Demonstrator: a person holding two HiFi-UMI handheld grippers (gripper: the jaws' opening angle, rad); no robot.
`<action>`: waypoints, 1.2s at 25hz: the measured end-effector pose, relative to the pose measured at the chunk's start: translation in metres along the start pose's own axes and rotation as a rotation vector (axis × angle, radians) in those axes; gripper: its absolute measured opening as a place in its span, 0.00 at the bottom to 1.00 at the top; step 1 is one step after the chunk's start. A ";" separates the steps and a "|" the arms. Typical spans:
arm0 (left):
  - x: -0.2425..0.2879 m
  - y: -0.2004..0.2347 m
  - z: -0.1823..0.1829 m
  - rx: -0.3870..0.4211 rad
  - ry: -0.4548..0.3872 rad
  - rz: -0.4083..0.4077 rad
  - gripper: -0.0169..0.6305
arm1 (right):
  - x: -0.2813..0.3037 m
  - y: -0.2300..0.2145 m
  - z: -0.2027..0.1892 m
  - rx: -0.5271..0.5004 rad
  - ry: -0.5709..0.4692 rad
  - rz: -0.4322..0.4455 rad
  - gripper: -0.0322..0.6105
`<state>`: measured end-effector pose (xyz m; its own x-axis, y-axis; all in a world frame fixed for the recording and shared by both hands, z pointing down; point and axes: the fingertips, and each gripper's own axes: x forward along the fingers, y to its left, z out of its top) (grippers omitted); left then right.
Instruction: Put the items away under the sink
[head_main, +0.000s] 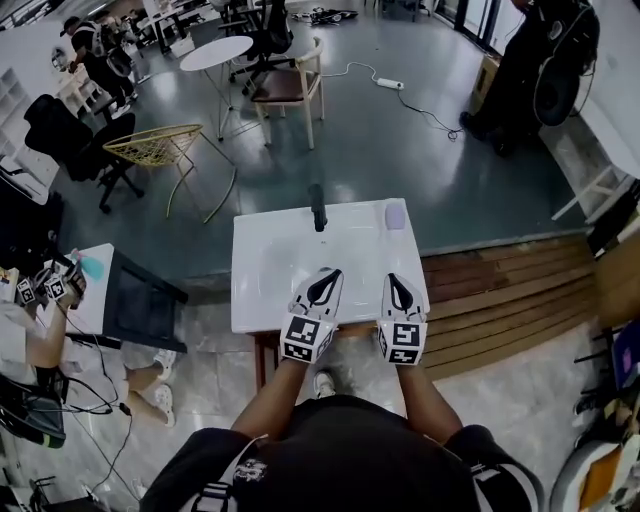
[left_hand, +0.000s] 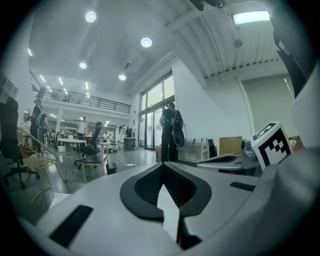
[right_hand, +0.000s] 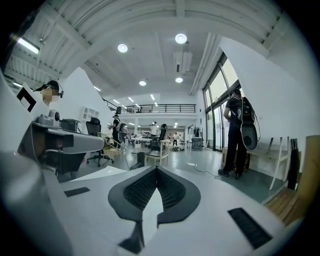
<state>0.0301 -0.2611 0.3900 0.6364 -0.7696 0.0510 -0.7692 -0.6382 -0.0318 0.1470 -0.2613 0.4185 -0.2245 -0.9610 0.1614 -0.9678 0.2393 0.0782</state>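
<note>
Head view: left gripper (head_main: 327, 272) and right gripper (head_main: 392, 277) point forward side by side over the sink's (head_main: 262, 270) near edge. Both have jaws closed on nothing.

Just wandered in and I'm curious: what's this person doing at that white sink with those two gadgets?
A person stands at a white sink with a two-jaw gripper in each hand. The left gripper and right gripper hover side by side over its near edge, jaws shut and empty. A black faucet stands at the back; a small purple object lies near the back corner, untouched.
</note>
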 end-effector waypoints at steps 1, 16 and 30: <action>0.002 0.005 0.000 0.000 -0.002 -0.009 0.04 | 0.005 0.002 0.001 -0.003 0.004 -0.005 0.09; 0.021 0.043 -0.024 -0.048 0.024 -0.015 0.04 | 0.046 -0.007 0.004 -0.027 0.025 -0.050 0.09; 0.111 0.073 -0.043 -0.014 0.086 0.034 0.04 | 0.136 -0.061 -0.022 -0.036 0.094 -0.002 0.09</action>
<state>0.0426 -0.3925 0.4367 0.6032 -0.7860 0.1359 -0.7914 -0.6110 -0.0210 0.1777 -0.4036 0.4574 -0.2092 -0.9447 0.2527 -0.9632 0.2437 0.1136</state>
